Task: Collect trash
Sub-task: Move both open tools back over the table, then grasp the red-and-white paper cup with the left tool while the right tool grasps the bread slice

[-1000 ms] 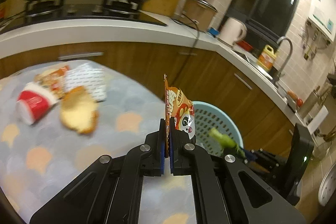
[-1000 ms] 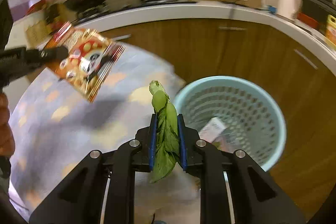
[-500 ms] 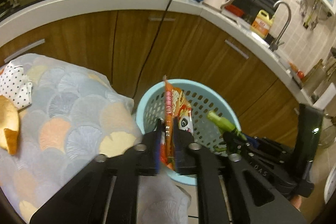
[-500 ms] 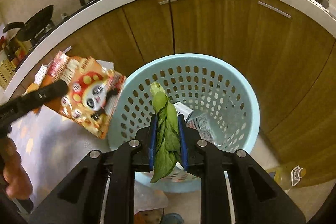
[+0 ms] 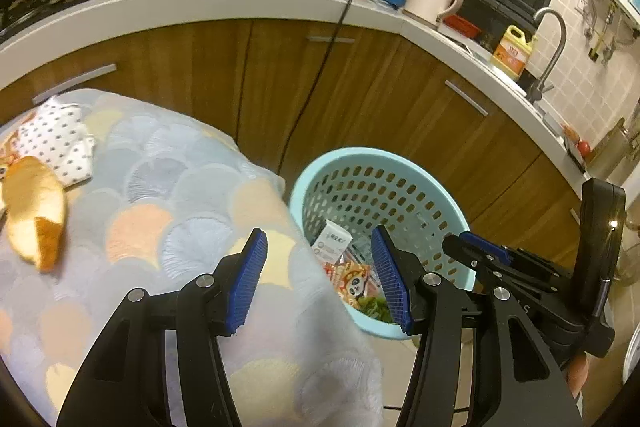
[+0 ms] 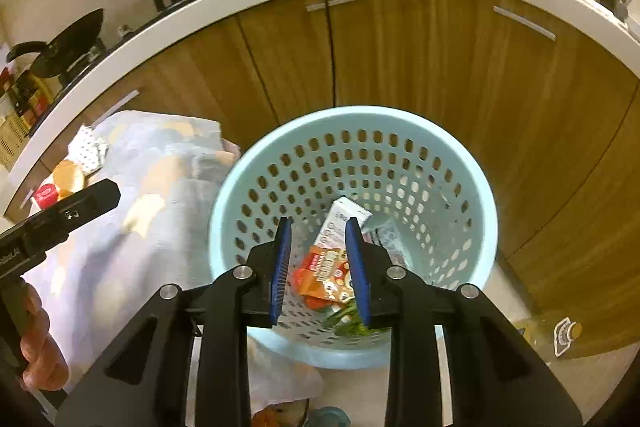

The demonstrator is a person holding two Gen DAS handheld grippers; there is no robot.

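A light blue perforated basket (image 5: 424,183) (image 6: 460,163) stands on the floor by the table's corner. In it lie an orange snack wrapper (image 5: 352,281) (image 6: 326,277), a green leaf (image 5: 374,307) (image 6: 346,319) and a white carton (image 5: 332,239) (image 6: 340,221). My left gripper (image 5: 320,281) hovers over the table edge and basket rim, jaws opening, nothing between them. My right gripper (image 6: 318,267) hangs above the basket, jaws opening, with nothing in them; in the left wrist view it (image 5: 476,253) reaches in from the right. A piece of bread (image 5: 34,205) lies on the table.
The table wears a scallop-patterned cloth (image 5: 160,195). On it lie a dotted white wrapper (image 5: 56,139) and a red cup (image 6: 46,195). Wooden cabinets (image 6: 400,55) curve behind the basket, with a black cord (image 6: 330,39) hanging down. A bottle (image 6: 560,335) lies on the floor.
Both grippers moved from over the table to the basket and opened. The snack wrapper fell from the left one and the green leaf from the right; both now lie in the basket.
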